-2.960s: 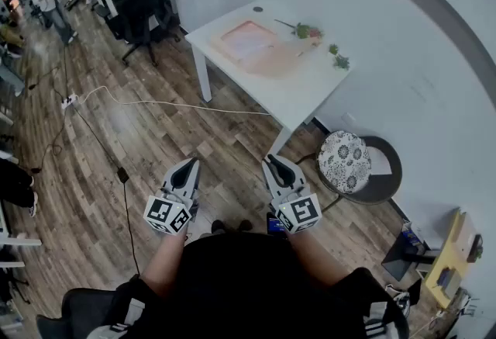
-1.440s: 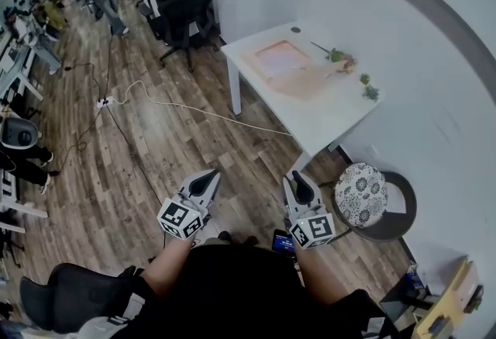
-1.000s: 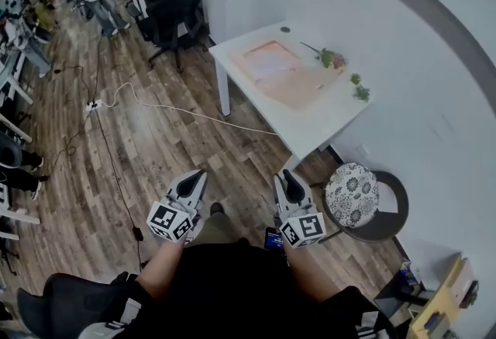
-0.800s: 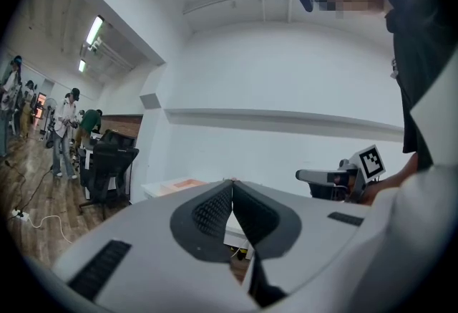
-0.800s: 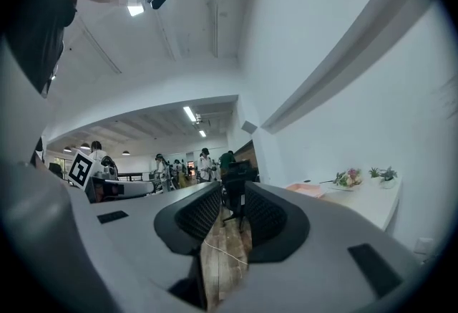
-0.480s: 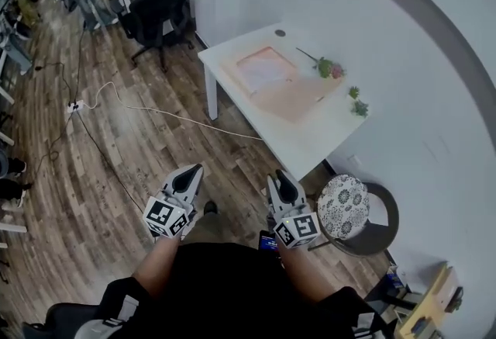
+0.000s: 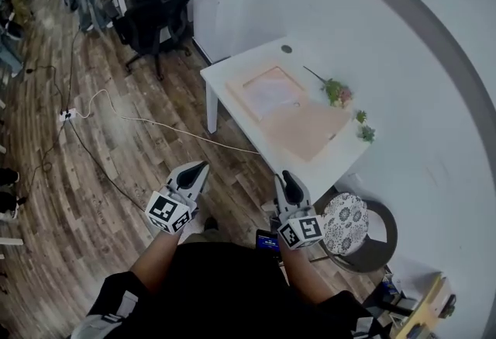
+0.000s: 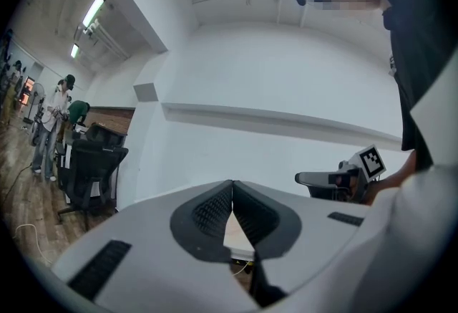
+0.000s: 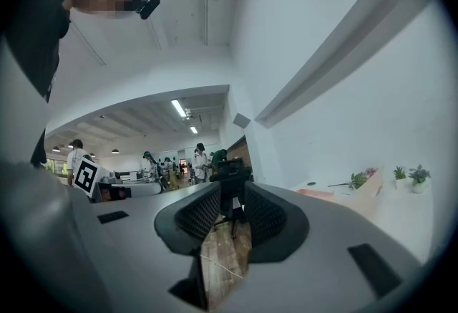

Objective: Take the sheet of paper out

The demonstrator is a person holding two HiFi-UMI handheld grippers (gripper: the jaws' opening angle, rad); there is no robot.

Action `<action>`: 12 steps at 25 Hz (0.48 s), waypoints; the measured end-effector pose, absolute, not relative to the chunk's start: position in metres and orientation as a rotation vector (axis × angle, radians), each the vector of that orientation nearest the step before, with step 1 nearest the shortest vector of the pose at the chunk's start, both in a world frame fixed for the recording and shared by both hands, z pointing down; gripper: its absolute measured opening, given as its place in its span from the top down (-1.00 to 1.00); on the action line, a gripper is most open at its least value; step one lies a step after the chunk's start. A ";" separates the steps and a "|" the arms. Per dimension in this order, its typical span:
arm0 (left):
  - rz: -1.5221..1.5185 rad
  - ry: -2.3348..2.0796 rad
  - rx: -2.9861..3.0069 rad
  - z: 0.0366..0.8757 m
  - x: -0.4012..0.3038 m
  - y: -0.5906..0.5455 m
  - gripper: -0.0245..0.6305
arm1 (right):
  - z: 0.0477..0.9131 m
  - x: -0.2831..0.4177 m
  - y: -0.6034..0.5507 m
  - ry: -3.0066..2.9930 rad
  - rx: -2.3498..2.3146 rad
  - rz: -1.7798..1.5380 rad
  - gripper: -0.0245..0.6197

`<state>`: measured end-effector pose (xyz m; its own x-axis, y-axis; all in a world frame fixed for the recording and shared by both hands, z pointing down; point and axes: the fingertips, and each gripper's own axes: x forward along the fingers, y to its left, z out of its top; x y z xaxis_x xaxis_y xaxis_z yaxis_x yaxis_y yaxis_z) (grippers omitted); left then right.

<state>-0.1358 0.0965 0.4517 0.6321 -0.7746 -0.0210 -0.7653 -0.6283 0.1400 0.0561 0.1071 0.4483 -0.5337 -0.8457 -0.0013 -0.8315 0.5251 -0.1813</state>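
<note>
Sheet of paper [image 7: 270, 91] flat on white table [image 7: 221, 75], far right, well apart from grippers. Judged light, limp, easily creased; best pinched at a free corner. Left gripper [image 7: 201, 165] closed, empty; right gripper [image 7: 286, 175] partly open, empty.

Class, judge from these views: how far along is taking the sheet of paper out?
Done: nothing; the sheet lies in the peach folder on the white table. In hand: nothing; left gripper shut, right gripper open, both empty, short of the table. Left: reach, grip and pull the sheet out.
</note>
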 end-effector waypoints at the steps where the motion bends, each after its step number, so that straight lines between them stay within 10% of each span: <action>1: -0.119 -1.286 2.735 0.453 -0.140 0.088 0.92 | 0.448 0.052 0.100 2.661 -1.474 -0.236 0.64; 12: -0.102 -1.239 2.710 0.470 -0.152 -0.003 0.92 | 0.451 0.041 0.018 2.625 -1.501 -0.251 0.64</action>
